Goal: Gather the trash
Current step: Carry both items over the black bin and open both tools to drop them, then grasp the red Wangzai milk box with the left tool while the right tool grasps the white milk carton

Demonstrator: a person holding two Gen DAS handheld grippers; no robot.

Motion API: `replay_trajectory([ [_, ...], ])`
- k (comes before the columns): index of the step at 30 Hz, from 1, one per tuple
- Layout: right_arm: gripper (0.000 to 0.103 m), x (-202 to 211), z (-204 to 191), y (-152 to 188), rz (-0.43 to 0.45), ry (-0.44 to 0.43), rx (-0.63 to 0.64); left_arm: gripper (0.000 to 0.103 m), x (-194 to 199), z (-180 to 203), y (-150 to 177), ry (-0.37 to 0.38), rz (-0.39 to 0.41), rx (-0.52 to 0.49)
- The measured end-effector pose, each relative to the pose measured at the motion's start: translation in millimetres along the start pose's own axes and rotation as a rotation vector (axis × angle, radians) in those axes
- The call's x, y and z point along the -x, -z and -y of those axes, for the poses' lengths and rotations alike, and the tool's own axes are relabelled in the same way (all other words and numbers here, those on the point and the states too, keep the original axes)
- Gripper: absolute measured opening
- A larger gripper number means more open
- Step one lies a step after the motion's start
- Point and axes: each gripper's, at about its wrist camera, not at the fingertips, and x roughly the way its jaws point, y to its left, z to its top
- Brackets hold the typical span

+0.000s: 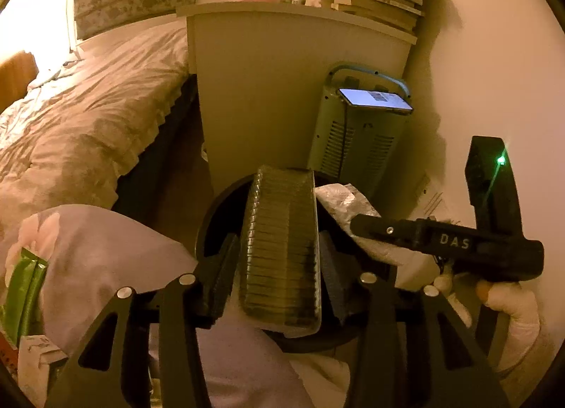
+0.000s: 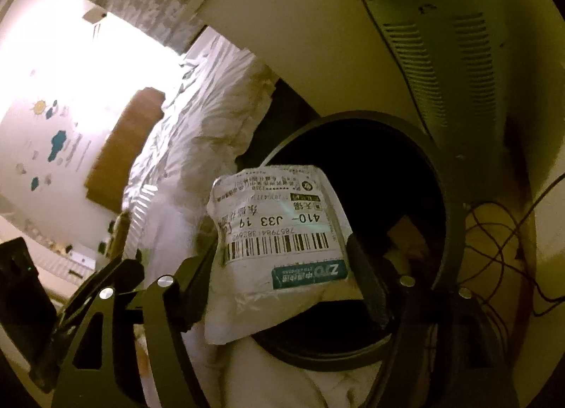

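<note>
Two light things hang over the bin [image 2: 416, 132]: my left gripper [image 1: 279, 266] pinches a stiff plastic tray [image 1: 282, 242] by its sides. My right gripper [image 2: 282, 266] clamps a limp, crinkly mailer bag [image 2: 279, 242] across its middle.

"DAS" in pale letters on the black body of the right gripper [image 1: 356, 222], seen from the left wrist. On the white courier bag [image 2: 279, 245], upside down in the right wrist view: "410- J33 19", a barcode under digits roughly "7857984138…", a teal "ZTO" logo strip. Smaller Chinese print there too blurred to read.
</note>
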Motion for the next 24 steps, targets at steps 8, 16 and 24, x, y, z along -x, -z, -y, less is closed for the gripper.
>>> replay_trajectory([
  [8, 0.085, 4.5, -1.3, 1.3, 0.027, 0.025, 0.003, 0.081, 14.9, -3.4, 2.8, -0.021, 0.034, 0.016],
  [16, 0.089, 0.8, -17.4, 4.6, 0.039, 0.018, 0.040, 0.084, 45.1, -33.0, 16.3, -0.047, 0.061, 0.091],
  [24, 0.089, -18.4, -90.7, 21.6, -0.037, -0.076, 0.225, 0.084, 94.4, -99.7, 50.6, -0.144, 0.091, 0.224],
])
